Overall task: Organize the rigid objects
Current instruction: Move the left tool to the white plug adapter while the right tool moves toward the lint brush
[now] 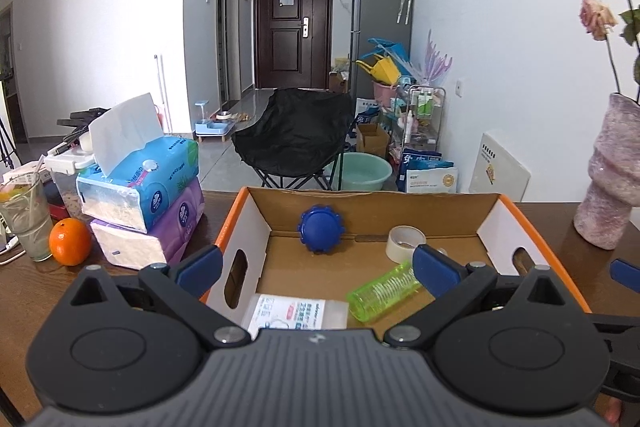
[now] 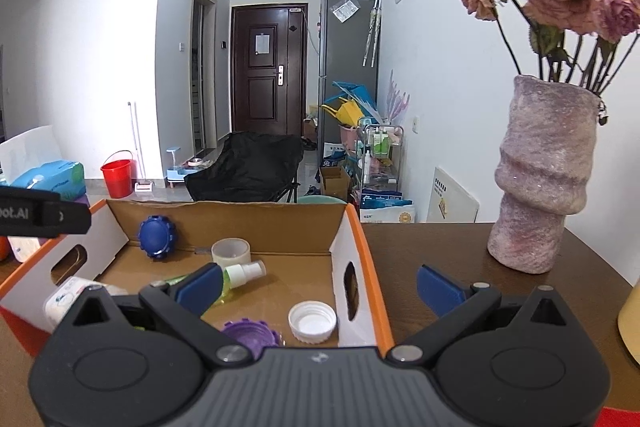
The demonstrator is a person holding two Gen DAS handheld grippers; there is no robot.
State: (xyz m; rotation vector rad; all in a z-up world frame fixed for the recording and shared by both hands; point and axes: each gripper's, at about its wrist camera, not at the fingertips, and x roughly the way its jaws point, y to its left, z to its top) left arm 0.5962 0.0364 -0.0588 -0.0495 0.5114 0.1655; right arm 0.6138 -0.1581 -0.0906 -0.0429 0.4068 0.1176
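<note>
Cardboard box point(image 2: 280, 223) of ribbed caps, perhaps plastic; both grippers' fingers point(image 1: 200, 261) apart, empty

- The box point(image 2: 362, 251) is cardboard, open on top, with orange edges and white sides with hand holes. It sits on a brown table.
- A blue lid point(image 2: 157, 237) stands on edge against the far wall, near the far left corner.
- A tape roll point(image 2: 231, 251) sits near the far wall.
- A green spray bottle point(image 2: 236, 277) lies on its side in the middle.
- A white cap point(image 2: 312, 321) lies open side up by the right wall.
- A purple lid point(image 2: 250, 333) lies by the near edge.
- A white pack point(image 1: 298, 313) lies by the near edge.
</note>
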